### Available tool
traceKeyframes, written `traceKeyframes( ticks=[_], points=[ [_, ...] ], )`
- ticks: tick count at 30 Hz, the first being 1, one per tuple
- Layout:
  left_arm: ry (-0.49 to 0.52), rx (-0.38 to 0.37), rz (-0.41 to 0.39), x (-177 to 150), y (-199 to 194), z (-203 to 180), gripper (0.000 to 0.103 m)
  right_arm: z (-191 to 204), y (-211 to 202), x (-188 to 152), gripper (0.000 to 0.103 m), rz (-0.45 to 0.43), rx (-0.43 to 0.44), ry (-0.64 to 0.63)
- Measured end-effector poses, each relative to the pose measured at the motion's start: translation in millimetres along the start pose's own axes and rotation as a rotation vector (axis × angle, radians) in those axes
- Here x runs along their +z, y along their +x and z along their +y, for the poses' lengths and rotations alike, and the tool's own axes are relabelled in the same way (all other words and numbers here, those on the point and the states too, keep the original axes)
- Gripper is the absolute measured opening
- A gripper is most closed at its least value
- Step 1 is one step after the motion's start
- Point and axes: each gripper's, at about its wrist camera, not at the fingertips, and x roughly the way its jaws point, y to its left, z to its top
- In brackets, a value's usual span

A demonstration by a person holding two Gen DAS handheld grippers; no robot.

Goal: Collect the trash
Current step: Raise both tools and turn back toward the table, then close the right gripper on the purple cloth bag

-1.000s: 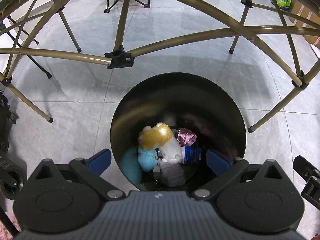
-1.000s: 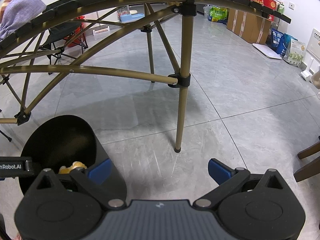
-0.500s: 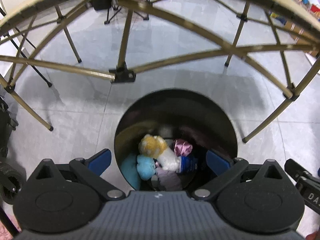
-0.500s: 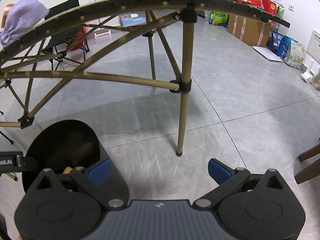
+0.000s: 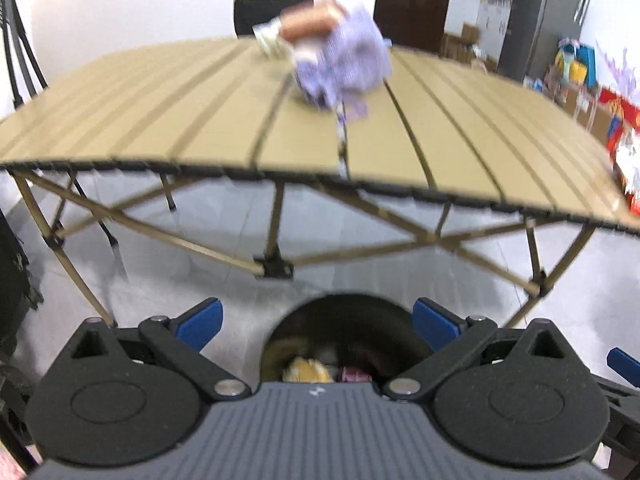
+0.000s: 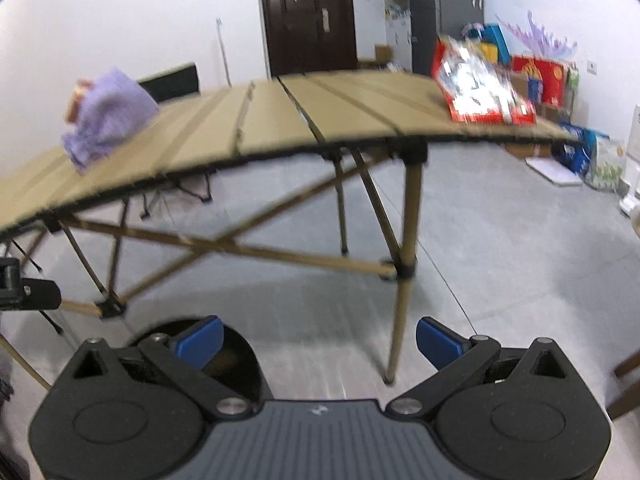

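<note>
— Left gripper (image 5: 316,326)?
— Fingers spread, nothing between, above the black bin (image 5: 344,326) (yellow and pink scraps inside).
— Right gripper (image 6: 318,338)?
— Spread too, nothing held.
— Trash?
— Purple cloth bundle (image 5: 340,60) and red packet (image 6: 480,84), well apart on the slatted table (image 5: 200,120).

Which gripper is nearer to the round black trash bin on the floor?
Left. The left gripper is directly above the round black trash bin; the right gripper is beside it, with the bin to its left.
</note>
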Motion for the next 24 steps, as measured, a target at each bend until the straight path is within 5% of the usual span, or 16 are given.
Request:
traceKeyframes(
  ticks=[8,24],
  points=[
    [-0.027,0.041,-0.115,31,-22,25,0.103,28,-20,37,0.103,-0.153,0.096,-0.019],
    [-0.107,0.144,-0.240,95,-22,86,0.103,106,5,98,0.103,-0.240,0.241,-0.090]
  ],
)
